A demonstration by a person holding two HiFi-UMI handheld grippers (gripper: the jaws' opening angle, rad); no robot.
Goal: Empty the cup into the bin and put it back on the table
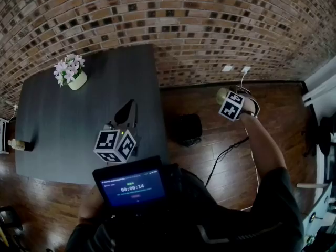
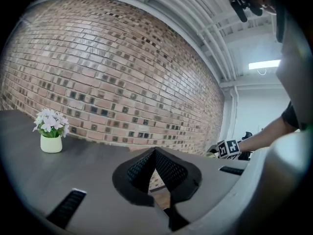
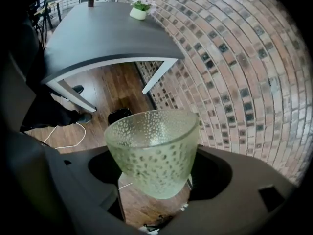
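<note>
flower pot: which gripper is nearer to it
Left. The left gripper hangs over the table with the pot; the right gripper holds a cup past the table's edge, over the floor.

Cup (image 3: 151, 151) dimpled frosted glass; table (image 1: 73, 125) matt grey.

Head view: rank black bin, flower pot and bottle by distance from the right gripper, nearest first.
1. Black bin, on the floor just left of the right gripper, which holds the cup.
2. Flower pot, near the upper-left corner of the table.
3. Bottle, at the table's left edge, farthest.
</note>
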